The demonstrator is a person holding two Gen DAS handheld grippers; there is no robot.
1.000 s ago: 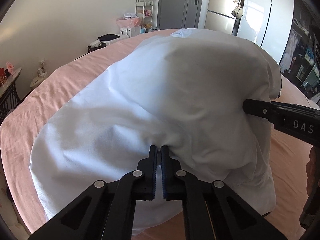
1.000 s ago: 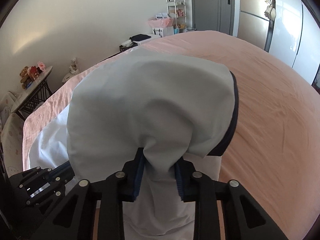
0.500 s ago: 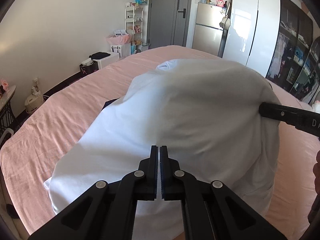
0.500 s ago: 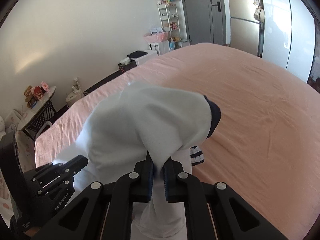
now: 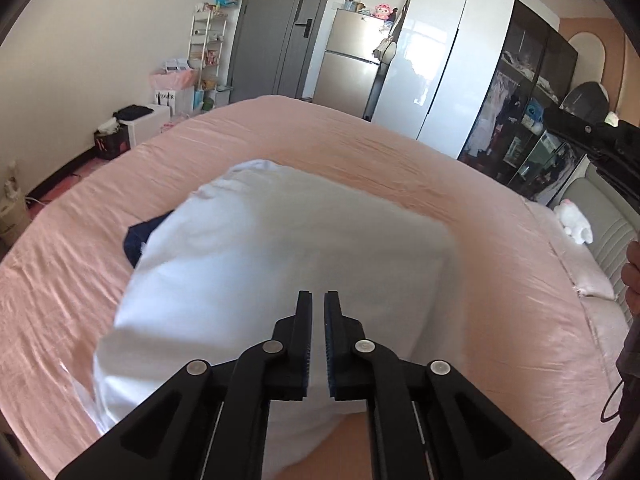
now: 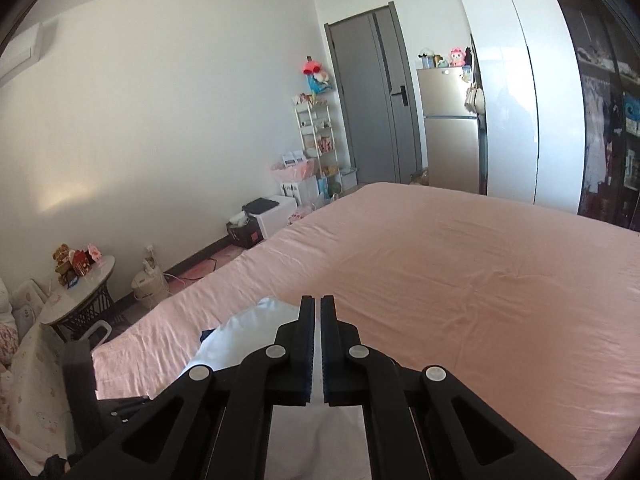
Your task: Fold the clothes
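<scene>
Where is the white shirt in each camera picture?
Left wrist: the white shirt fills the middle, on the pink bed, beyond the left gripper.
Right wrist: it sits at bottom centre, mostly behind the right gripper.
Shared landmark: the silver fridge.

Left gripper [image 5: 318,300] slightly parted above white garment [image 5: 280,264], pink bed [image 5: 400,160].

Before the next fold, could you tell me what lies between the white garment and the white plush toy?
Only bare pink sheet, seen in the left wrist view.
</scene>
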